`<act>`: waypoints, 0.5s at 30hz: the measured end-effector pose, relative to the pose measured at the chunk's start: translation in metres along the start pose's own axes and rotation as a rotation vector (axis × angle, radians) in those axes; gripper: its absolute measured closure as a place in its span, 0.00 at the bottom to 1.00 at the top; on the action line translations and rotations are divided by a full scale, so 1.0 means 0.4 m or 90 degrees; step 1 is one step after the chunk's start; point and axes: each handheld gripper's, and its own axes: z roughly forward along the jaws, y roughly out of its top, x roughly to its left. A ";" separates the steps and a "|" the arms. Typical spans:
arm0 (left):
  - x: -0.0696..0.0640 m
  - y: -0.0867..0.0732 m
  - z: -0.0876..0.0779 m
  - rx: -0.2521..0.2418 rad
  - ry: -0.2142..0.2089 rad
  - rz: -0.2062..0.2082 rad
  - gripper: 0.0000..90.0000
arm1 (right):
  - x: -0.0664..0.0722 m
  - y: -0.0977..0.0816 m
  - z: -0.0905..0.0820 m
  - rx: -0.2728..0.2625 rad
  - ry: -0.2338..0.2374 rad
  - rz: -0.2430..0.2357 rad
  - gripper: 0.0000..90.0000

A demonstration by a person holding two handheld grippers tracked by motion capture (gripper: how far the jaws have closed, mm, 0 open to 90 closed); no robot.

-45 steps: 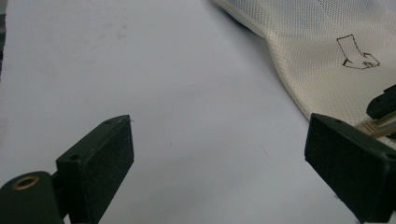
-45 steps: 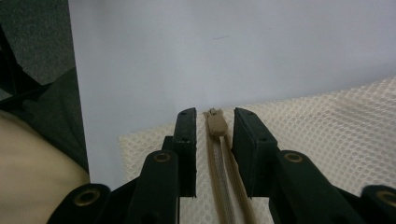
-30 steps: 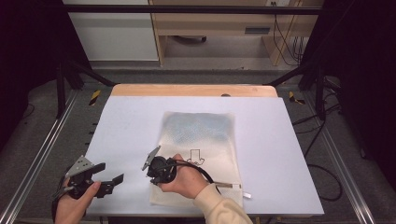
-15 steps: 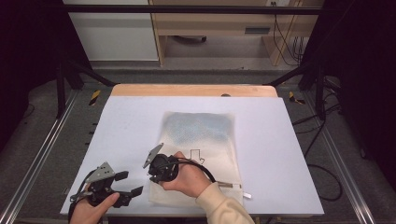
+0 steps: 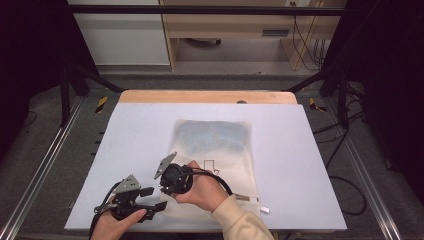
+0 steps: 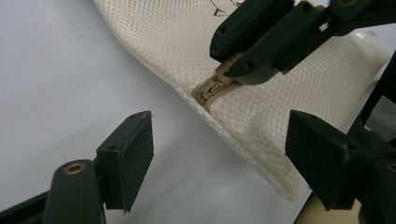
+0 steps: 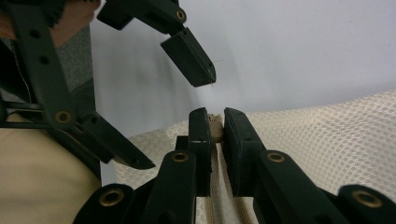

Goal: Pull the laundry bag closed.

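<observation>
A cream mesh bag (image 5: 215, 145) lies flat on the white table (image 5: 140, 130), a small black outline printed on it. My right gripper (image 5: 163, 190) is at the bag's near left corner, shut on the tan zipper pull (image 7: 215, 122), which sits squeezed between its two pads. The same zipper pull (image 6: 214, 88) shows under the right gripper (image 6: 243, 60) in the left gripper view. My left gripper (image 6: 224, 158) stands open just beside that corner, its jaws wide apart with nothing between them. In the high view the left gripper (image 5: 155, 199) is close to the table's front edge.
A white tag (image 5: 247, 198) sticks out at the bag's near right side. The table's wooden back edge (image 5: 205, 96) lies far from the grippers. Metal rails (image 5: 45, 165) run along both sides. The bag's lifted mesh corner (image 6: 280, 182) lies by the front edge.
The left gripper has moved right along the front edge, from the table's left corner to just beside the right gripper and the bag's corner. The right gripper has stayed put.
</observation>
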 end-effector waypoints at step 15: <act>0.026 0.009 0.059 0.021 -0.070 -0.025 0.40 | 0.003 0.001 -0.004 -0.008 0.001 -0.005 0.91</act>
